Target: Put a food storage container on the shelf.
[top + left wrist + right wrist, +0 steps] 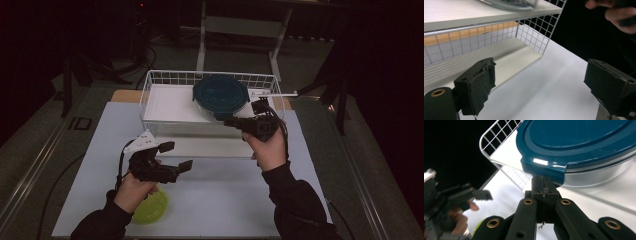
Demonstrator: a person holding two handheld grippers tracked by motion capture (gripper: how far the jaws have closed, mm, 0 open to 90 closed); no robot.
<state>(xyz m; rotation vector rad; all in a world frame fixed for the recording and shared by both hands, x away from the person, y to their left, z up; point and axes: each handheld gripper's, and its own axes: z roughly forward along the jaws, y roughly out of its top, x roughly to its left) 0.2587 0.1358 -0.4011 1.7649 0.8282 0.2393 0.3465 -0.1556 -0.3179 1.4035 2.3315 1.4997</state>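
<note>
A round clear container with a dark teal lid [221, 95] [579, 142] sits on the white shelf in a white wire basket [148, 89] [489, 135]. My right gripper [228, 121] [545, 181] is shut, its tips right at the lid's front tab and partly hidden under it. I cannot tell whether the tab is pinched. My left gripper [177, 156] [539, 85] stands open above the white table, in front of the basket [534, 32], with nothing between its jaws. Under my left hand lies a yellow-green bowl [152, 207].
The basket stands at the far middle of the white tabletop [225, 200], with a low white board below its shelf [509, 60]. Metal frame legs [202, 35] rise behind the table in a dark room.
</note>
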